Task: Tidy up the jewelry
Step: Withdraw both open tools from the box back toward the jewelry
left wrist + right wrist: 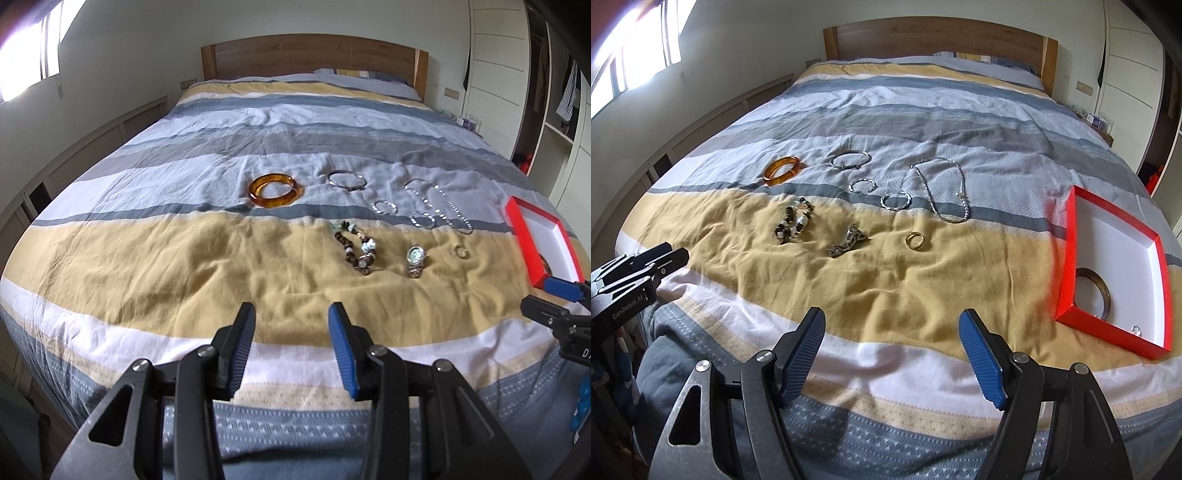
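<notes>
Dark bangle (1102, 295) sitting in red box (1071, 236) at right; eight pieces lying loose mid-bed (886, 295); left gripper (291, 347), right gripper (892, 354) hovering apart, empty.

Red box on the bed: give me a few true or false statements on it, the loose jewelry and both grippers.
1. The red cardboard box with white lining already holds a dark bangle. True.
2. The translucent amber bangle lies in the box. False: it lies on the striped bedspread.
3. The right gripper grips the gold ring. False: its jaws stand open and empty.
4. The left gripper is open and empty. True.
5. The silver chain necklace lies on the bedspread. True.
</notes>
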